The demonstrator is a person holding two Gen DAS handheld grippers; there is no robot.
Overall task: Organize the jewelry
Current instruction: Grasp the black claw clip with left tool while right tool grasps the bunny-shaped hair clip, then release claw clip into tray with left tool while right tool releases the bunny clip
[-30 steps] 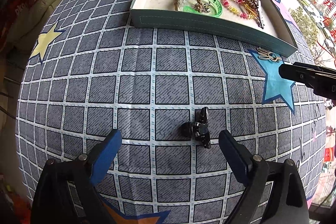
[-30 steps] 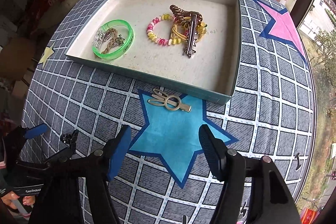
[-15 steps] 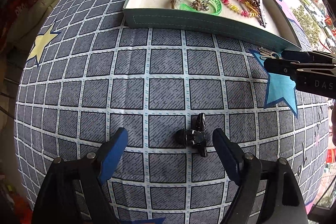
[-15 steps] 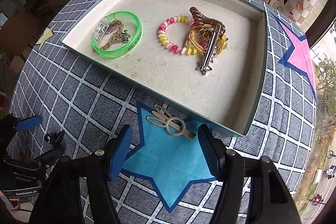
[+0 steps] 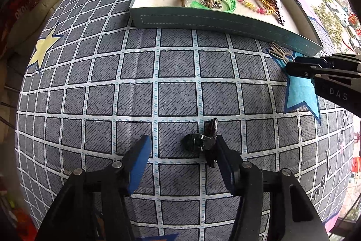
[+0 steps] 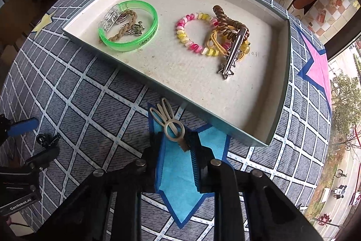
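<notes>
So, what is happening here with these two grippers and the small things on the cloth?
A person is tidying jewelry into a shallow tray with a gripper in each hand. The right gripper has just been closing on a gold rabbit-shaped hair clip that lies on the blue star beside the tray; whether the pads already pinch it I cannot tell. The left gripper has also been closing around a small black clip; one finger touches it, the other is apart. Bracelets and hair ties already lie in the tray.

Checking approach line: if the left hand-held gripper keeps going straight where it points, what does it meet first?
Likely the black hair clip, lying against the inner side of one finger of the left hand-held gripper, then the checked tablecloth under it; depth is hard to judge.
</notes>
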